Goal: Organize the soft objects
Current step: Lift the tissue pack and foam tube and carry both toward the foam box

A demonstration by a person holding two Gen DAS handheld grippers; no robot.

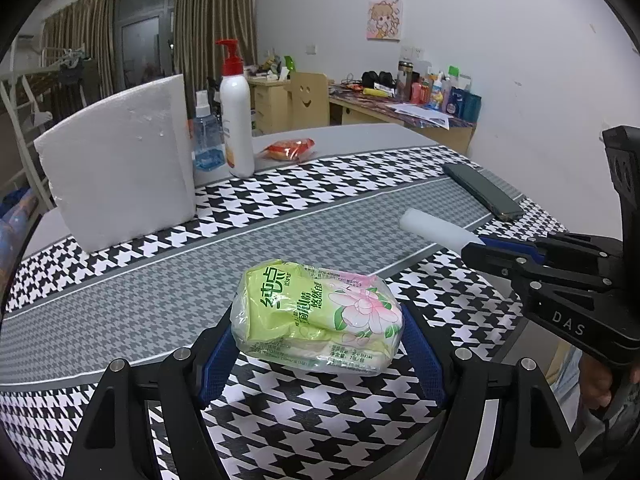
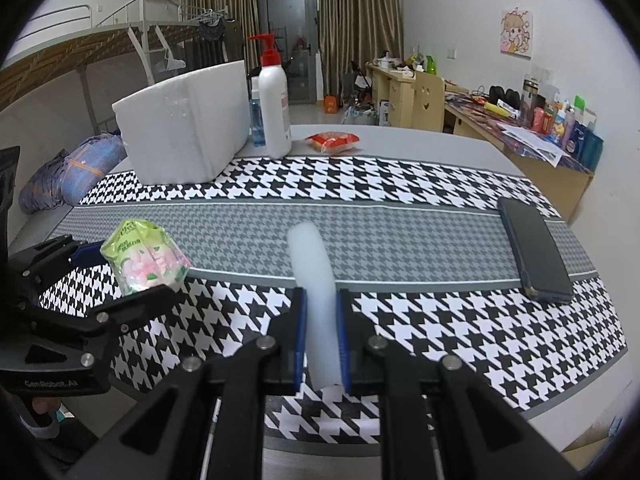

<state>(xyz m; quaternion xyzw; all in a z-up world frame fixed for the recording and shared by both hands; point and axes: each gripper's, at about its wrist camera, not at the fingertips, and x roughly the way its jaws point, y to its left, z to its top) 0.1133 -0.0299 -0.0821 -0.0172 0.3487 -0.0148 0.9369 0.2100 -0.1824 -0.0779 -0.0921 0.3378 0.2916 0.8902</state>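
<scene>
Left wrist view: left gripper [image 1: 318, 354] pinching tissue pack [image 1: 318, 318] at 6 o'clock over the checked cloth [image 1: 280, 196], right gripper [image 1: 478, 245] at 3 o'clock clamped on a foam tube [image 1: 434, 229]. Right wrist view: right gripper [image 2: 322, 300] squeezing foam tube [image 2: 314, 276] dead centre, tissue pack [image 2: 144, 256] at 9 o'clock between left gripper's [image 2: 132, 270] fingers, foam box [image 2: 184, 124] at 11, phone [image 2: 534, 248] at 3.

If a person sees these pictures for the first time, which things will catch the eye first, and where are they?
First comes the green tissue pack with pink flowers, held between the pads of the left claw above the near edge of the black-and-white houndstooth cloth. Next is the white foam stick, pinched upright in the right claw. Behind, a big white foam box stands at the far left.
</scene>
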